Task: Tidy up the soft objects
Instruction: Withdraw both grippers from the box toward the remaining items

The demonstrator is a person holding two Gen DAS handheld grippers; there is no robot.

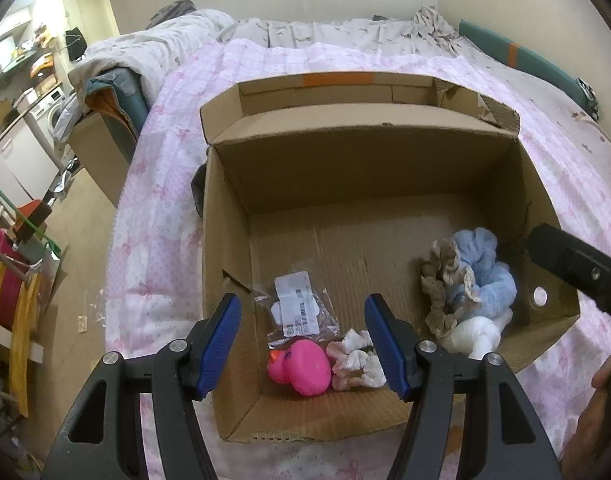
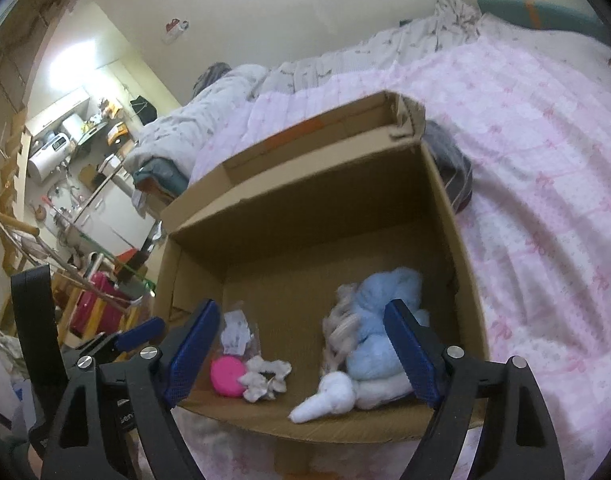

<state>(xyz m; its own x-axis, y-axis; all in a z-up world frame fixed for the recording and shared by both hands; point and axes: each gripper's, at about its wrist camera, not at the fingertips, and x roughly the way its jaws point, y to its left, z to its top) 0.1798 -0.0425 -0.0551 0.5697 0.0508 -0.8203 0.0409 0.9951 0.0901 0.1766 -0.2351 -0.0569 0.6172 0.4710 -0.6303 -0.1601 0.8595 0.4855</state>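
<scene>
A bed [image 1: 525, 92] with a pink bow-print quilt [image 2: 545, 160] fills most of both views, and a rumpled grey duvet [image 1: 153, 48] lies heaped along its far end by the wall. On the quilt sits an open cardboard box [image 1: 345, 160], flaps up, one flap marked with a strip of orange tape [image 1: 337, 79]. A dark grey cloth [image 2: 451, 160] lies on the quilt just beside the box's far right corner. Inside the box, toward its right wall, a blue towel [image 1: 481, 264] is bundled up touching a brown frilly cloth [image 1: 441, 280], and a white cloth [image 1: 471, 336] lies against them at the near side. Toward the near left of the box floor are a pink duck [image 1: 301, 368], a pale scrunchie [image 1: 355, 360] touching it, and a clear packet [image 1: 297, 308] with a white label just behind the duck. The left gripper [image 1: 303, 344] hangs over the box's near edge, jaws spread wide and holding nothing, with the duck and scrunchie showing between its blue pads [image 1: 221, 340]. The right gripper [image 2: 305, 354] is likewise spread and empty (its view is slightly blurred), hovering above the near wall of the box with the white cloth and the towel between its fingers.
</scene>
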